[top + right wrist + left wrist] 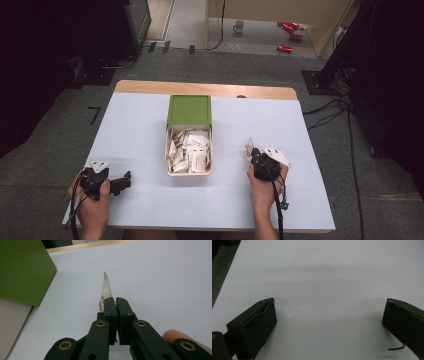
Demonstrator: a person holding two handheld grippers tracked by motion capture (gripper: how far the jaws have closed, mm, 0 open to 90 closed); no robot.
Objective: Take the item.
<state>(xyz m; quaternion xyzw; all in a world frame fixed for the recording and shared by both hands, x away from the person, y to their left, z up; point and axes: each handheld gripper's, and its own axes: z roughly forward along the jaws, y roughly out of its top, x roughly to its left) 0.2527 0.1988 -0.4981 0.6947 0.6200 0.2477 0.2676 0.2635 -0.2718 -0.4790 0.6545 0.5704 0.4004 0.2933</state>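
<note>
A cream box (189,172) with a slid-back green lid (189,109) stands mid-table and holds several white packets (191,151). My right gripper (252,154) rests to the right of the box, shut on one white packet (106,288) that sticks up edge-on from between its jaws; the same packet (248,146) shows at the gripper's tip in the high view. In the right gripper view the green lid (23,270) is at the upper left. My left gripper (125,180) lies near the table's front left, open, with bare white table (327,290) between its fingers (257,325).
The white table (140,135) has a wooden strip along its far edge (205,89). Beyond it on the floor are a mug (239,26), red cans (290,30), cables and dark equipment stands (330,70). Open table surface lies on both sides of the box.
</note>
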